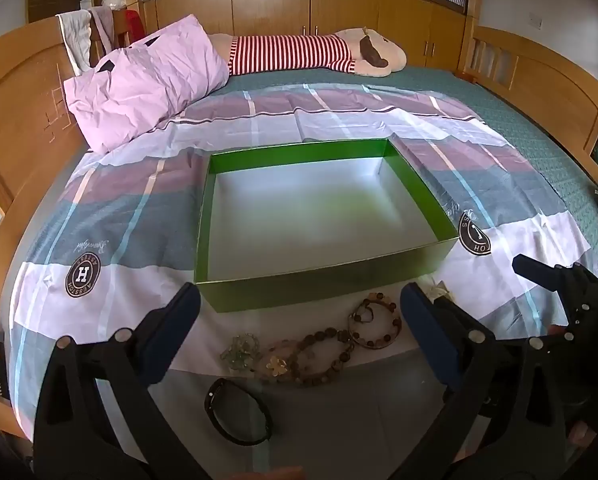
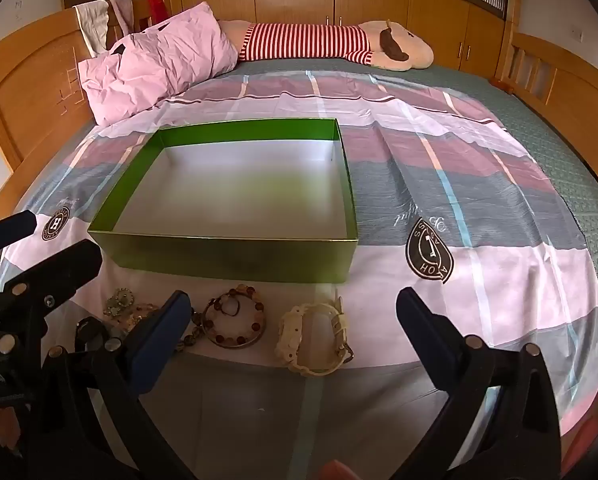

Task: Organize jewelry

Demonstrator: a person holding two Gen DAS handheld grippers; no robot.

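Green box [image 1: 379, 280] on the bed holds nothing; task not begun. Beaded bracelets [image 1: 375, 322], cream watch [image 2: 315, 336] and black bangle [image 1: 239, 412] lie just before its near wall. Left gripper [image 1: 299, 332] and right gripper [image 2: 295, 332] jaws apart, empty.

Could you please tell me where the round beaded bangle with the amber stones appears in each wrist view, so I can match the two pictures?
Left wrist view: the beaded bangle lies lower centre-right, just before the green box's near wall.
Right wrist view: the bangle lies lower centre-left, left of the cream watch.
Shared landmark: the green box.
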